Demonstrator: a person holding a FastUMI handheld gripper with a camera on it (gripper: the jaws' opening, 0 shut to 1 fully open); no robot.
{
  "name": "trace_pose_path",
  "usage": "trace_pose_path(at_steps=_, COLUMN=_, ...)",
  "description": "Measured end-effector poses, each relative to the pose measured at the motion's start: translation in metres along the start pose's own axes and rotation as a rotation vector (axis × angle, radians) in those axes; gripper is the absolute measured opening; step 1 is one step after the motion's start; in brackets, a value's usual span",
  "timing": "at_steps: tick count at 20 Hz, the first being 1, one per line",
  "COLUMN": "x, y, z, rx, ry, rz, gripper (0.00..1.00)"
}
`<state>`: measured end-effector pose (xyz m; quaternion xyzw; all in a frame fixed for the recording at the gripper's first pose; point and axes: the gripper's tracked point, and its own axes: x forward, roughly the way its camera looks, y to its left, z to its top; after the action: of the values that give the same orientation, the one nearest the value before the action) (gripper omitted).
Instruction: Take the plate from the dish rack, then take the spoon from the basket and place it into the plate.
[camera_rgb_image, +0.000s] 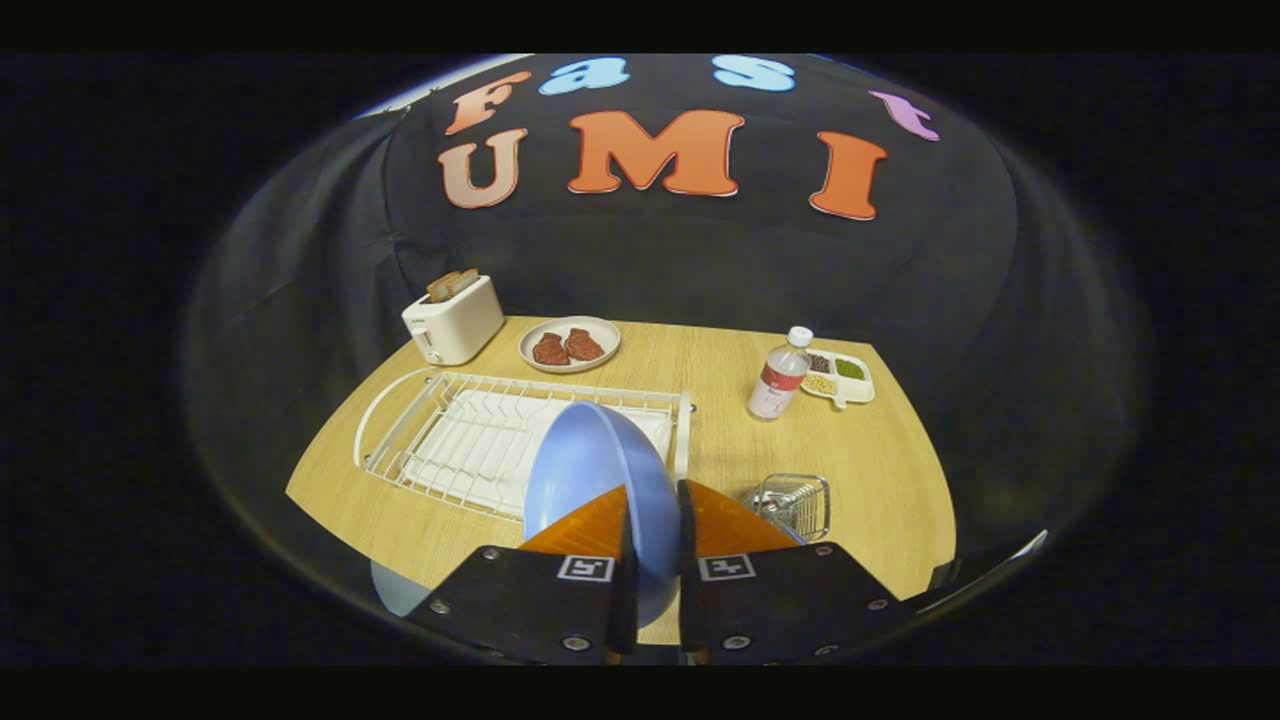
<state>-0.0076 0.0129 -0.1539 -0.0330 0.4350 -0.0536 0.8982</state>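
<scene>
A light blue plate (590, 470) stands on edge between my two fingers, and my gripper (655, 505) is shut on its rim. The plate is held up above the table, in front of the white wire dish rack (470, 440), whose slots hold nothing. To the right of my fingers sits a small wire basket (795, 500) with a spoon in it; the spoon is hard to make out. The plate hides the rack's near right corner.
On the wooden table (880, 480), beyond the rack, stand a white toaster (453, 318) with bread in it and a plate of red meat (569, 344). A bottle (780, 375) and a compartment tray of food (840, 377) stand at the far right.
</scene>
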Motion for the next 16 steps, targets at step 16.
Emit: trace_pose_path(at_steps=16, x=0.029, y=0.017, z=-0.149, rx=0.275, ry=0.084, rz=0.218, gripper=0.17)
